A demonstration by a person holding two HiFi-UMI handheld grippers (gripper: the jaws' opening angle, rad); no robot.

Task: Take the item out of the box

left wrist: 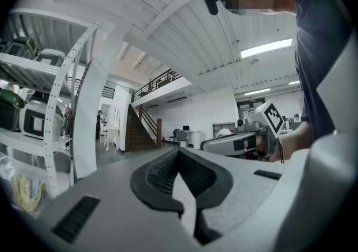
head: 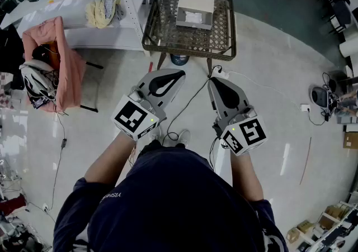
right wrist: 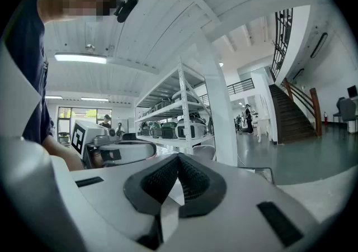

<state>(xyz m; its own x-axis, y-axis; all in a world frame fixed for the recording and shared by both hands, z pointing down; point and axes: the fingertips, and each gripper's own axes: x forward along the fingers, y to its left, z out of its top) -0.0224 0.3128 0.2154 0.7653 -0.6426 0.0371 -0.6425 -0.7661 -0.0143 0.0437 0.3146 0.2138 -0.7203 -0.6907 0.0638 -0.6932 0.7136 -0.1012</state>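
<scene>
A white open box (head: 194, 10) with a pale item (head: 194, 18) inside stands on a woven wicker table (head: 162, 30) at the top of the head view. My left gripper (head: 178, 73) is held near my body, well short of the table, with its jaws pressed together on nothing. My right gripper (head: 212, 81) sits beside it, jaws likewise shut and empty. In the left gripper view the left gripper (left wrist: 179, 151) tilts upward toward the ceiling. The right gripper (right wrist: 179, 158) in its own view also points up at shelving. Neither gripper view shows the box.
A white shelf unit (head: 106, 5) with yellowish gloves (head: 102, 12) stands left of the table. A chair draped in pink cloth (head: 61, 63) with a helmet (head: 36, 80) is at the left. Cables (head: 187, 103) run over the floor below the grippers.
</scene>
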